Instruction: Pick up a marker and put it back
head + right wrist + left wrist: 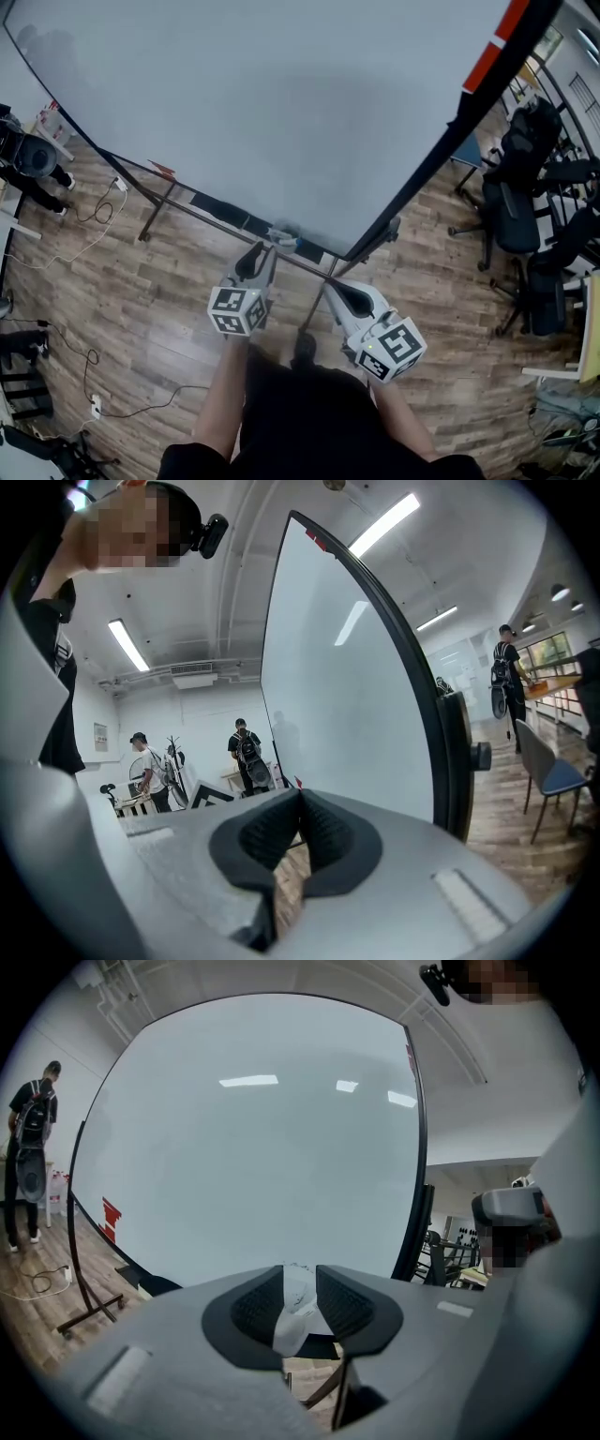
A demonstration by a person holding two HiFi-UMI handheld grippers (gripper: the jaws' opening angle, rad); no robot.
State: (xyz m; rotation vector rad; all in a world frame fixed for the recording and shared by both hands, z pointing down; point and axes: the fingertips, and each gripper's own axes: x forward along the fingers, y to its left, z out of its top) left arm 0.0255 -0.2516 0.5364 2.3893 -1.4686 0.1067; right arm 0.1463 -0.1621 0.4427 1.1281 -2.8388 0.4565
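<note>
Marker: a white barrel, the marker (pixel 292 1319), sat pinched in the left gripper (pixel 298 1299), by the tray (pixel 225 212) at the near edge of the whiteboard (pixel 281 112).
Left fingers: closed on the marker, gripping only a short stretch of it.
Right gripper (pixel 298 829): fingers closed together, empty, just right of the left one.
Risk: the slim hold could let the barrel twist or slip.
Risk: released off-line, it could miss the narrow tray and fall to the floor (pixel 141 309).
</note>
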